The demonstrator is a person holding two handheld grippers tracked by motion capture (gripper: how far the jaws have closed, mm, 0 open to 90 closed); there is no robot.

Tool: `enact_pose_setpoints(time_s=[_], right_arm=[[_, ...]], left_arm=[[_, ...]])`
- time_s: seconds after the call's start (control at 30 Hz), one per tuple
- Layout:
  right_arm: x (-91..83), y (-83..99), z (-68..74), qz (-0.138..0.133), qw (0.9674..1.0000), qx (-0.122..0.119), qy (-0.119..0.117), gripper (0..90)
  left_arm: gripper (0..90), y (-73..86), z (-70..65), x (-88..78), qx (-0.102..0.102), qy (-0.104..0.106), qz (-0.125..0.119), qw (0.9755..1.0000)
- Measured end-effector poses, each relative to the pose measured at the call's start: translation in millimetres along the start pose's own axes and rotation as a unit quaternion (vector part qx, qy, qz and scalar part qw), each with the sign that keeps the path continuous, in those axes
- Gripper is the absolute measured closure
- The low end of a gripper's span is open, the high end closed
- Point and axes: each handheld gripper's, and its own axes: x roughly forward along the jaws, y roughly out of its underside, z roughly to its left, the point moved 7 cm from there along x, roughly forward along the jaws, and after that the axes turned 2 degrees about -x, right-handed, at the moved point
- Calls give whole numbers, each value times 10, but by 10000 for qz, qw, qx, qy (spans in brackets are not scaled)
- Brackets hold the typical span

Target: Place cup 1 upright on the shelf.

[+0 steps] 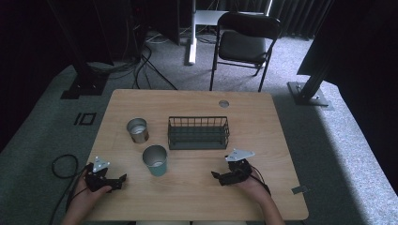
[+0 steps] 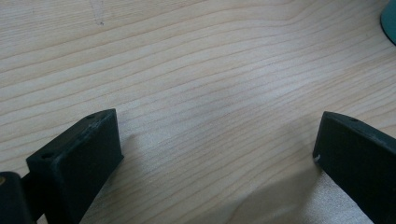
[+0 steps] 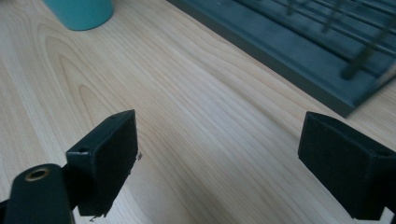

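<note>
Left gripper [image 1: 123, 179] low over the table [image 1: 197, 197], fingers [image 2: 79, 158] spread wide, nothing between them. Right gripper [image 1: 216, 176] likewise — fingers [image 3: 105, 161] parted over bare wood. Teal cup [image 1: 155, 160] upright, long axis vertical, mouth up, ahead of both sets of fingers and between them. Beyond it, a metal cup [image 1: 137, 130] beside a wire basket [image 1: 198, 133] lying crosswise.

— How are the things set out on the table [image 1: 263, 117]?

— A wire rack [image 1: 198, 133] is placed at the middle. A metal cup [image 1: 137, 130] is set just left of it; a second cup [image 1: 155, 160] is stood nearer, in front of the gap between them.

— And the grippers?

— The left gripper [image 1: 123, 180] is held at the near left, the right gripper [image 1: 217, 176] at the near right, before the rack.
</note>
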Motion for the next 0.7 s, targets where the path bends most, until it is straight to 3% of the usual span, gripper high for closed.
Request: enact_pose_setpoints(time_s=[0.7], right_arm=[[332,-298,371,-58,9981,-354,-506,119]], left_arm=[[16,0,0,0,1,1,-2,10000]])
